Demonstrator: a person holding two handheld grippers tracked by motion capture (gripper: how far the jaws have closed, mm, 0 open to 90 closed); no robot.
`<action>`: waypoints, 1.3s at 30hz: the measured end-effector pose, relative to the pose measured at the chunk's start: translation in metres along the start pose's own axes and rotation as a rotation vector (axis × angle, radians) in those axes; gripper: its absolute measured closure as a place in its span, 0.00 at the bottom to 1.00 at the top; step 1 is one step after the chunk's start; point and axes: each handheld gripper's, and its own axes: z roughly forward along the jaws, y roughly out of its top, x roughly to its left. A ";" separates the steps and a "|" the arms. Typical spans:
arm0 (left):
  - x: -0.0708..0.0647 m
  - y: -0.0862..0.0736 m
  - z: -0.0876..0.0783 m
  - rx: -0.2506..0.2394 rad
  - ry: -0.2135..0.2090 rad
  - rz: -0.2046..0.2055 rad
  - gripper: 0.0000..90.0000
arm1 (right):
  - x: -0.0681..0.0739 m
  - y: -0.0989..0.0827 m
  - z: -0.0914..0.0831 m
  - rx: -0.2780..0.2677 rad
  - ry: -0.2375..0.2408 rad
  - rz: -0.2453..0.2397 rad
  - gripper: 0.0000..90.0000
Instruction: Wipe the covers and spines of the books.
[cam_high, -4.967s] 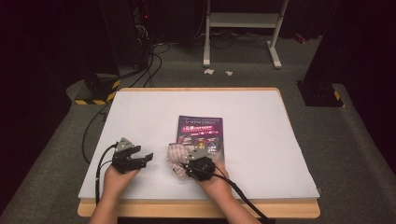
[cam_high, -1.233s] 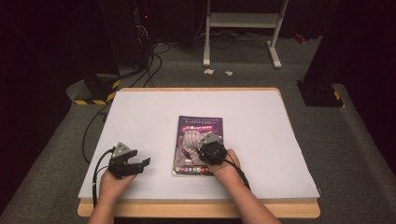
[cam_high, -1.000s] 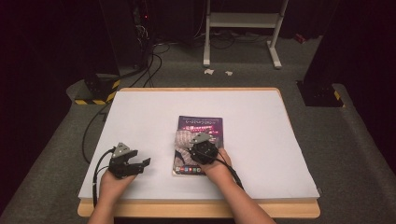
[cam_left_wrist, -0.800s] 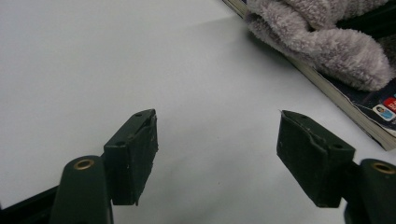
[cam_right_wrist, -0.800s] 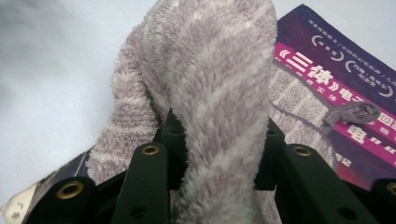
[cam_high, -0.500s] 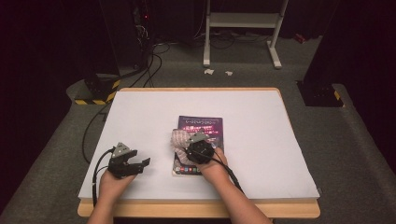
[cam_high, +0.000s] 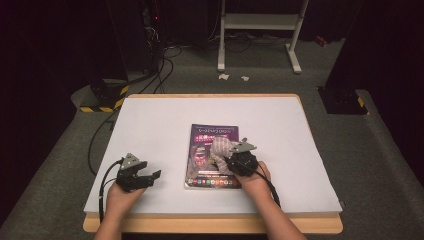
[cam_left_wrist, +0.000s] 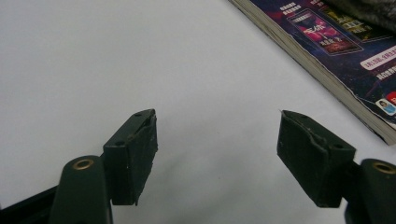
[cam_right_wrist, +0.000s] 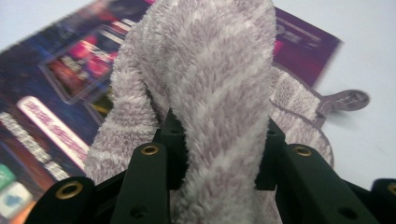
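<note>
A book with a purple cover (cam_high: 206, 135) lies flat in the middle of the white table. On its lower right part rests a fuzzy grey-lilac cloth (cam_high: 219, 148), and my right gripper (cam_high: 229, 158) is shut on it. In the right gripper view the cloth (cam_right_wrist: 210, 84) bulges up between the two black jaws of my right gripper (cam_right_wrist: 217, 149), with the book (cam_right_wrist: 60, 79) under it. My left gripper (cam_high: 154, 176) lies on the table left of the book, open with nothing in it. In the left gripper view my left gripper (cam_left_wrist: 217, 154) has bare table between its jaws, and the book's edge (cam_left_wrist: 327, 74) runs at the upper right.
The white table top (cam_high: 150, 125) has a wooden front edge (cam_high: 210, 224). Cables (cam_high: 100, 150) trail off the left side. On the floor behind stand a white frame (cam_high: 260, 22) and a black-and-yellow striped base (cam_high: 102, 102). The cloth's small loop (cam_right_wrist: 348, 100) lies on the table.
My right gripper, with the cloth in it, slid left over the book's cover and has now come back to the right. The left gripper has kept still.
</note>
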 end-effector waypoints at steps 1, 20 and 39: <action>0.000 0.000 0.000 0.000 0.001 0.001 0.32 | -0.007 -0.003 -0.004 0.003 -0.014 0.012 0.73; 0.002 0.002 -0.001 -0.019 -0.006 -0.007 0.32 | 0.014 0.012 0.008 0.016 -0.007 -0.052 0.73; -0.003 0.012 0.008 -0.022 -0.033 0.013 0.32 | 0.084 0.054 0.047 -0.001 0.095 -0.134 0.73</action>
